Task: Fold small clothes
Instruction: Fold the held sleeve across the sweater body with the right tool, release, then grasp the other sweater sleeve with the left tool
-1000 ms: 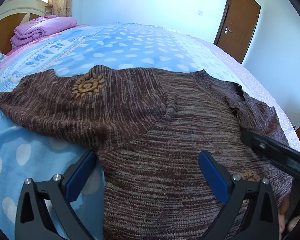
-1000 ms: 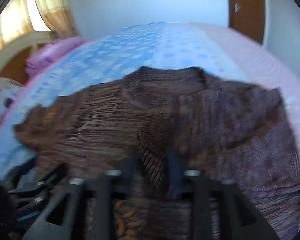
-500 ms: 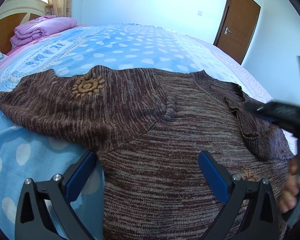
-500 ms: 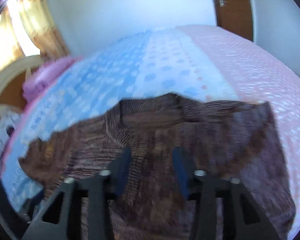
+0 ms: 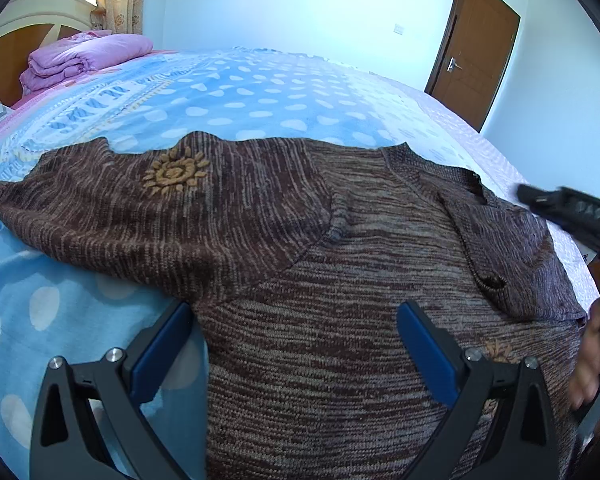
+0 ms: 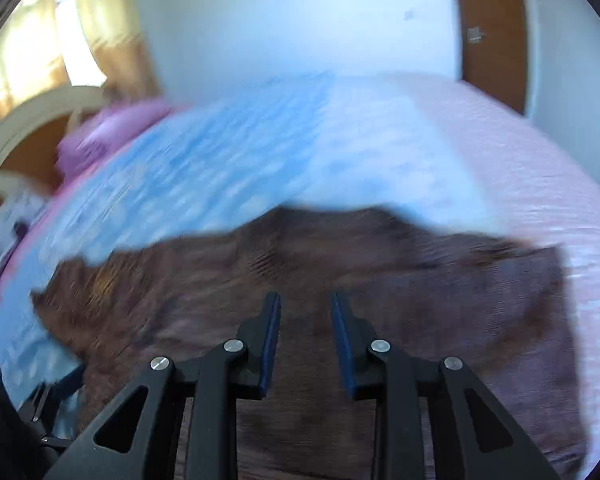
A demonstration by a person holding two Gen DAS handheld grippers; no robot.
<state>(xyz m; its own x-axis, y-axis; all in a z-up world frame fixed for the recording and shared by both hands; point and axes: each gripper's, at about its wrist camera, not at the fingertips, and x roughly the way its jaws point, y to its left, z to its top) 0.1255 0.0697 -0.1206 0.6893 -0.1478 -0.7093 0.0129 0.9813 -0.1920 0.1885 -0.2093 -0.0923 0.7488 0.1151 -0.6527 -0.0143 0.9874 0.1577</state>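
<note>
Since the earlier frames, the right sleeve is seen released and laid across the brown sweater [image 5: 340,280], and the right claw [image 6: 305,344] is lifted clear, parted and empty. No change is seen in the left claw [image 5: 292,344], spread wide over the hem, gripping nothing. On the bed [image 5: 228,92], the sweater lies flat; its left sleeve [image 5: 112,208] remains unfolded, as does the body.

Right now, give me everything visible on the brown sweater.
The sweater is a brown, streaky knit lying flat on the blue dotted bedspread. One sleeve spreads to the side, bearing a tan sun-shaped patch. The other sleeve is already folded across the body, below the collar. The left gripper hovers open by the lower body, one finger beside the edge, one over the knit. The right gripper is open above it, holding nothing.
</note>
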